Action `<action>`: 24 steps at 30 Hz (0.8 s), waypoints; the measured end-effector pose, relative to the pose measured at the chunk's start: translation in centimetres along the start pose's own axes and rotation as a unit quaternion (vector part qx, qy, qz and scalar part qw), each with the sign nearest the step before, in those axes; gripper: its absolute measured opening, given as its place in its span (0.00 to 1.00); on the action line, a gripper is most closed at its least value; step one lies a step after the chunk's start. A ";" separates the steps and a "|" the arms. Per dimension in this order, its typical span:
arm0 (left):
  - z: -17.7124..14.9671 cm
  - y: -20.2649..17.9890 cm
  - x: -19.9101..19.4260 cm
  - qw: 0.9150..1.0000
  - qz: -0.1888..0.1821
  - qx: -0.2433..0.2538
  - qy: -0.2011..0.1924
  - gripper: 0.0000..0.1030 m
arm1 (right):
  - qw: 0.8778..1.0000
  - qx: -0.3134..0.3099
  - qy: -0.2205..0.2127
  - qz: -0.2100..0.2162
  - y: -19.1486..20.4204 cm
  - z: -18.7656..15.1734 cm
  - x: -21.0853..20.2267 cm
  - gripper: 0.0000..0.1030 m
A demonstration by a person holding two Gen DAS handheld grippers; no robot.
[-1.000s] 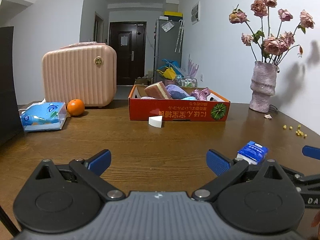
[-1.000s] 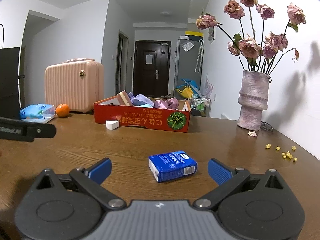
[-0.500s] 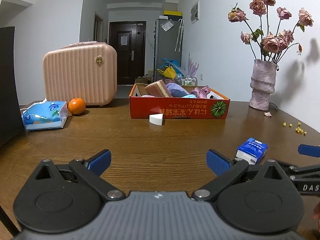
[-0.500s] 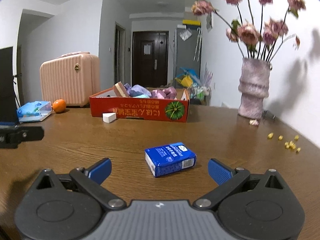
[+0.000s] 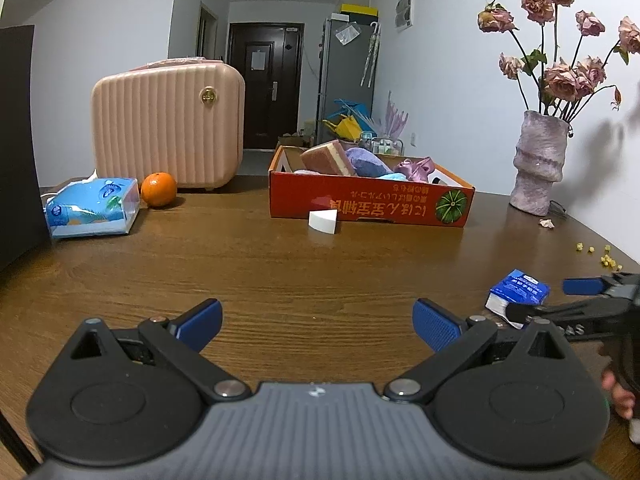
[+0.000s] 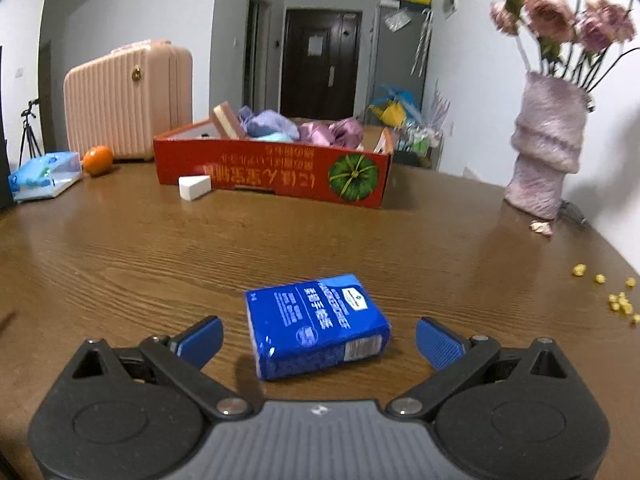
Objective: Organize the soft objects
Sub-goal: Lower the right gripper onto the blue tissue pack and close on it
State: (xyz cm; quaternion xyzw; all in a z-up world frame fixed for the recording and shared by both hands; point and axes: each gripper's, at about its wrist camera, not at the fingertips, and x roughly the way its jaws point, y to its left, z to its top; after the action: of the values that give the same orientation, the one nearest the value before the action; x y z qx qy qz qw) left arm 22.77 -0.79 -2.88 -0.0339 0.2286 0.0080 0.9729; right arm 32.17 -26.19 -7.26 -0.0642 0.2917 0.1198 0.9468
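One blue tissue pack [image 6: 316,326] lies flat on the wooden table [image 6: 120,248], right between the spread blue fingertips of the right gripper [image 6: 319,338], neither pad touching it; its long side is skewed slightly toward 1 o'clock. From the left wrist view the same pack [image 5: 518,292] sits at about 3 o'clock, with the right gripper [image 5: 560,300] reaching around it from the right edge. The left gripper [image 5: 318,320] hangs over bare table with its jaws wide apart, holding nothing.

Farther out at 12 o'clock stands the red cardboard box [image 5: 370,204], already holding a sponge [image 5: 328,158] and purple and pink cloths [image 5: 414,168]. A white wedge sponge [image 5: 323,221] rests on the table just in front of the box's front wall. At 10 o'clock are a tissue box [image 5: 92,208], an orange [image 5: 159,189] beside it, and a pink suitcase [image 5: 168,124] behind. At 2 o'clock a vase [image 5: 540,162] of dried roses stands near the wall, with yellow crumbs [image 5: 606,260] scattered on the table nearby.
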 end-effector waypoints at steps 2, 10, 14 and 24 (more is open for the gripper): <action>0.0 0.0 0.1 1.000 -0.002 -0.001 0.003 1.00 | 1.000 0.001 0.006 0.002 -0.1 0.5 1.0 1.00; 0.0 0.1 0.5 1.000 -0.011 -0.005 0.016 1.00 | 0.999 0.013 0.025 0.025 -0.7 1.1 2.7 0.81; 0.1 0.2 0.5 1.000 -0.017 -0.007 0.017 1.00 | 1.000 0.008 0.021 0.020 -0.4 1.0 2.5 0.79; 0.1 0.1 0.0 1.000 -0.017 -0.005 0.008 1.00 | 0.997 0.047 -0.054 0.000 0.0 1.5 -0.1 0.78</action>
State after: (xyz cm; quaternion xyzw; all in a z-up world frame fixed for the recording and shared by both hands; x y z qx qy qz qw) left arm 22.81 -0.69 -2.77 -0.0433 0.2361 -0.0081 0.9707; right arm 32.88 -25.95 -5.99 -0.0135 0.2451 0.1091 0.9632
